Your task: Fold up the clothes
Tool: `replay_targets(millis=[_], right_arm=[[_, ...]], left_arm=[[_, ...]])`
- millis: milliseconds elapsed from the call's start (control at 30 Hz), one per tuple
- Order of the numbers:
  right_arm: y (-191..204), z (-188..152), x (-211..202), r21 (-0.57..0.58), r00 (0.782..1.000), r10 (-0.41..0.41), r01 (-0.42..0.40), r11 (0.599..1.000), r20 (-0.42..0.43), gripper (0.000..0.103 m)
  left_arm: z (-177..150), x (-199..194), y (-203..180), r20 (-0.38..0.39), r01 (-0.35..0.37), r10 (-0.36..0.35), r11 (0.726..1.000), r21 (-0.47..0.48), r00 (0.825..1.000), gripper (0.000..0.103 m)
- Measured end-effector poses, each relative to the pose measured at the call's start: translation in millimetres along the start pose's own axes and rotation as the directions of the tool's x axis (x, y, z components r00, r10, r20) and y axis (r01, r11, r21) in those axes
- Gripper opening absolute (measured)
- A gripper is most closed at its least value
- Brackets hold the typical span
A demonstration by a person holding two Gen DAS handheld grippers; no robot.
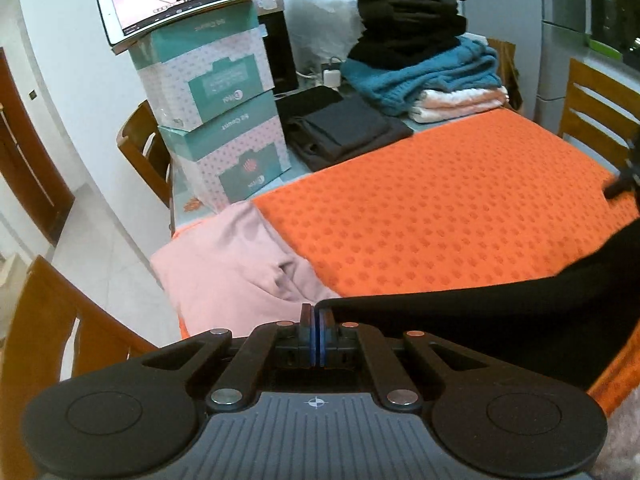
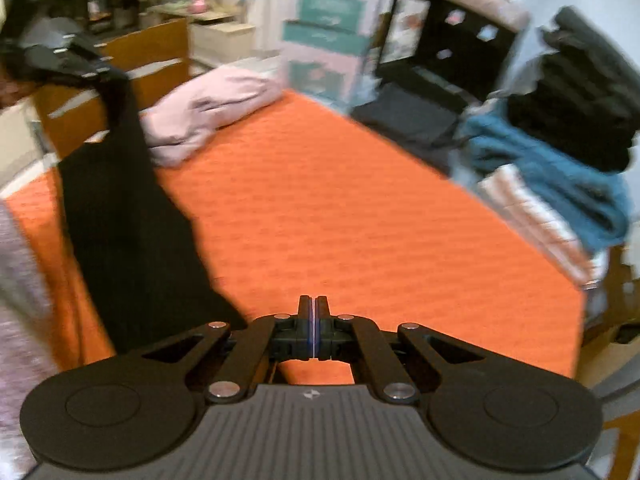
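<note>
Left wrist view: the left gripper [image 1: 315,309] is clenched on the edge of a black fabric garment [image 1: 500,316], which stretches right over the orange textured cloth [image 1: 420,216].

Right wrist view: the right gripper [image 2: 314,304] is clamped on the same garment [image 2: 128,240], hanging at left.

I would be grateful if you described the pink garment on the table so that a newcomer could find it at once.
Start from the orange cloth that covers most of the table. At its corner nearest the stacked teal-and-white boxes lies the pink garment, loosely bunched. It is the only pale pink piece lying alone; the other clothes sit folded in a pile at the far end.
</note>
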State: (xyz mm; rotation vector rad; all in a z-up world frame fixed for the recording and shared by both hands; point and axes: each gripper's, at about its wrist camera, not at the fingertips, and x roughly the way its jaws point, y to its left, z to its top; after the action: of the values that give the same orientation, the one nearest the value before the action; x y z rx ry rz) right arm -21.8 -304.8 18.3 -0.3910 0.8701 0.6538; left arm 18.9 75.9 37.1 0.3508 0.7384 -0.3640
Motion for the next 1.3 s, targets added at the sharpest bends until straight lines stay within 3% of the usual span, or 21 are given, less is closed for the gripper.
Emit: replay_targets(millis=[33,100,167,367,533,700,833,867,967,1133,1300], right_arm=[[5,-2,1,-0.001,0.999,0.040,-0.040,0.999,-0.005,0.006],[15,-8,4,-0.003,0.995,0.097,-0.097,0.995,-0.025,0.030],[27,-16,10,-0.018,0.990,0.129,-0.130,0.991,-0.052,0.039],[50,-35,34,-0.081,0.983,0.104,-0.117,0.990,-0.148,0.045],[46,-40,44,-0.069,0.986,0.059,-0.071,0.995,-0.158,0.060],[43,-42,48,-0.073,0.983,0.058,-0.072,0.995,-0.173,0.068],[32,-42,51,-0.012,0.981,0.085,-0.088,0.996,-0.175,0.065],[27,-42,49,0.019,0.982,0.096,-0.094,0.995,-0.165,0.058],[14,-42,45,0.083,0.982,0.119,-0.107,0.991,-0.149,0.005],[-7,-20,32,0.075,0.997,0.026,-0.021,0.997,-0.076,0.005],[-35,15,36,0.047,0.998,-0.051,0.052,0.998,-0.024,0.005]], left_arm=[[0,2,1,-0.001,-0.001,0.001,1.000,-0.005,1.000,0.004],[0,4,1,-0.001,-0.002,0.002,1.000,-0.016,1.000,0.004],[0,6,2,-0.003,-0.002,0.002,1.000,-0.025,1.000,0.004],[1,7,3,-0.002,-0.007,0.007,0.999,-0.039,1.000,0.004],[0,6,4,-0.002,-0.015,0.014,0.999,-0.041,1.000,0.004],[0,6,6,0.004,-0.025,0.025,0.998,-0.061,1.000,0.004],[0,7,6,0.005,-0.026,0.026,0.997,-0.069,1.000,0.004],[0,7,6,0.006,-0.028,0.029,0.997,-0.069,1.000,0.004],[0,7,6,0.009,-0.037,0.038,0.996,-0.081,0.999,0.004],[6,13,11,0.027,-0.079,0.082,0.992,-0.098,0.996,0.004],[19,39,23,0.036,-0.125,0.130,0.984,-0.127,0.991,0.004]])
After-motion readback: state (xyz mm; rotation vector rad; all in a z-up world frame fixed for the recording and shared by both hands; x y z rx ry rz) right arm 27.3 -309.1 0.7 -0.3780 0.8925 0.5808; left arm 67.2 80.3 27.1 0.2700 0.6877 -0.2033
